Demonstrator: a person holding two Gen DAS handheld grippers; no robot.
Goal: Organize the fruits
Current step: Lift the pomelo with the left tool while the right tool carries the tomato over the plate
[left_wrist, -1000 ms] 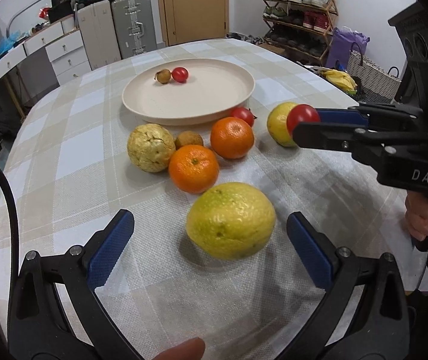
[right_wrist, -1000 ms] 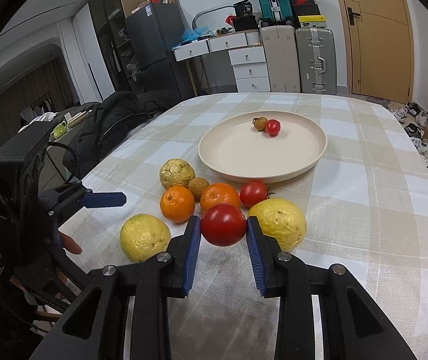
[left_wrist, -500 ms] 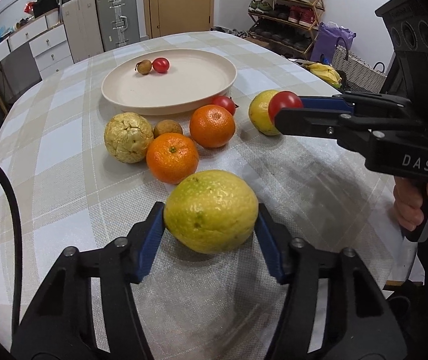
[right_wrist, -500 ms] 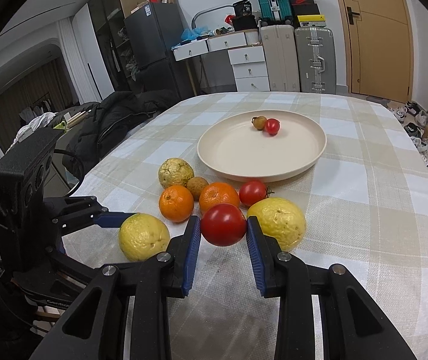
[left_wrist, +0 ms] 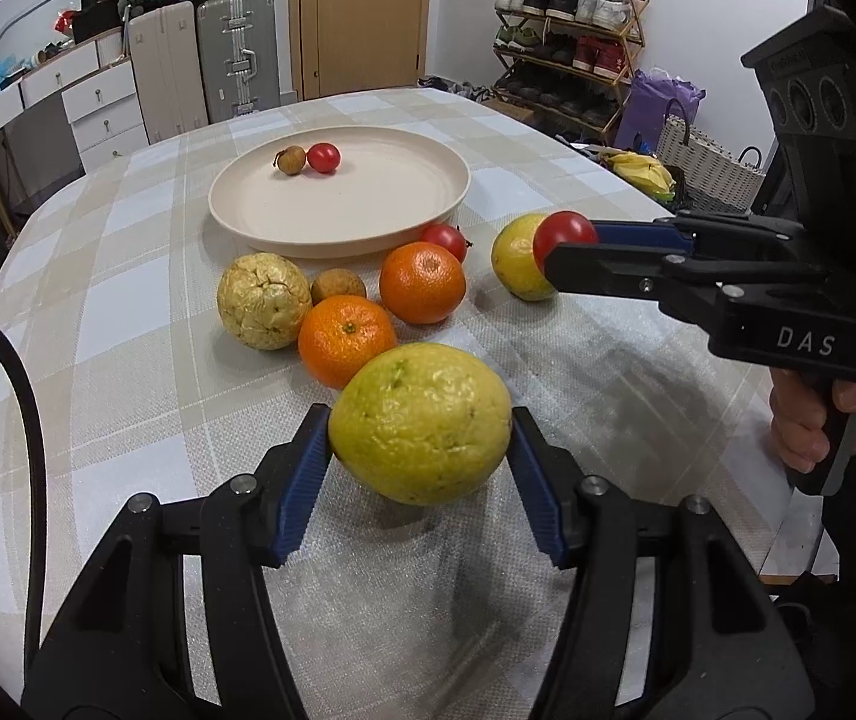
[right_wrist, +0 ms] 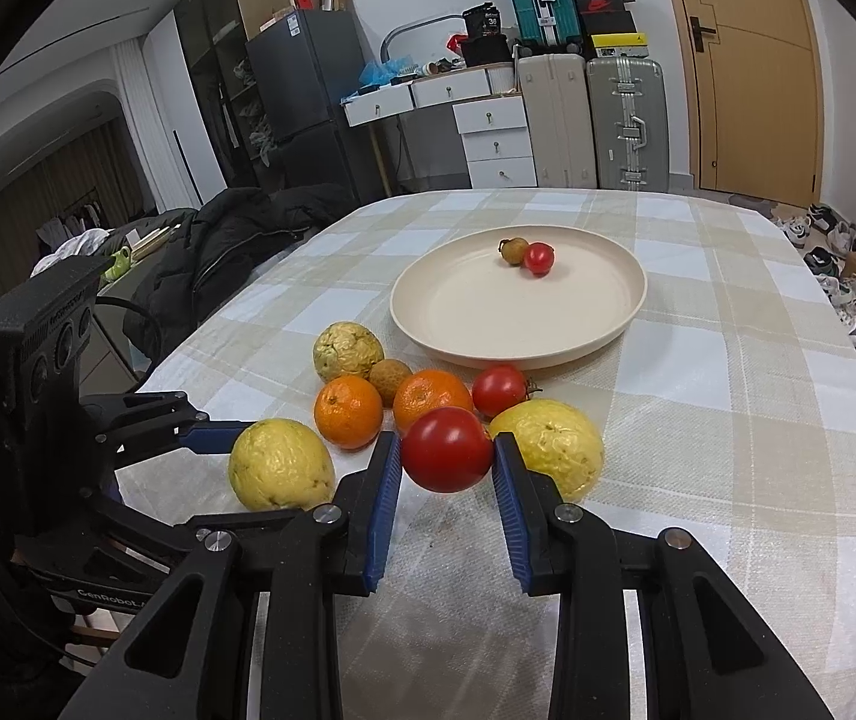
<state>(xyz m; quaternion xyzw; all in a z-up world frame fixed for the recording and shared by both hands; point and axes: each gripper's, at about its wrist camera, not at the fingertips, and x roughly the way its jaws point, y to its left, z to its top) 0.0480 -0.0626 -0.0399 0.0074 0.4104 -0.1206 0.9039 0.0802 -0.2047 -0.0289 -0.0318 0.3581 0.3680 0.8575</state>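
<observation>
on the checked tablecloth [right_wrist: 728, 420] w/ the round cream plate [left_wrist: 428, 204] at the far end, i'm holding two fruits at once. my left gripper [left_wrist: 422, 450] is clamping its blue pads on the big yellow-green bumpy citrus [left_wrist: 422, 420], gripping across the widest part so it isn't slipping out. my right gripper [right_wrist: 446, 462] is pinching the smooth red tomato [right_wrist: 446, 450], jaws nearly closed since it's small. both are sitting near the table edge, well short of the plate. the plate is only carrying a small brown fruit [right_wrist: 513, 250] + a little red tomato [right_wrist: 539, 258], touching, at its far side. remaining oranges etc are clustering just before the plate rim, so i'm judging i need to lift over them next.
</observation>
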